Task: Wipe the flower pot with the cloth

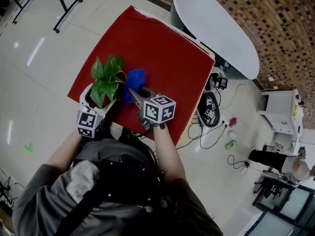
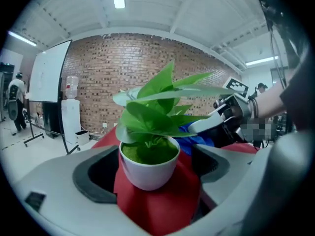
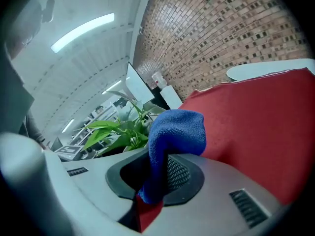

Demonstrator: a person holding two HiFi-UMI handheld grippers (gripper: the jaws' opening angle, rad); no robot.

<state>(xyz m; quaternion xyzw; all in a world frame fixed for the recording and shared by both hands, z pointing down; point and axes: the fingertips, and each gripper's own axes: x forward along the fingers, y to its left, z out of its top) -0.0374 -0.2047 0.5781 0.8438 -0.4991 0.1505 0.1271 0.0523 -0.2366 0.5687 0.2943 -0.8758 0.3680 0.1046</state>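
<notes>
The flower pot sits at the near left of the red table cover. Progress-wise, imo the wipe itself is all left to do. The cloth is up by the leaves on the pot's right side, and afaict it's not on the pot wall yet.

The pot itself is small, white, round and glossy, standing upright with green stuff filling the top. No obvious dirt on the side I can see, tbh.

My left claw is wide apart with the pot between the jaws. There's a gap on both sides, so it's bracketing, not gripping.

My right claw is clamped tight on the blue cloth, with a fold poking out past the tips.
</notes>
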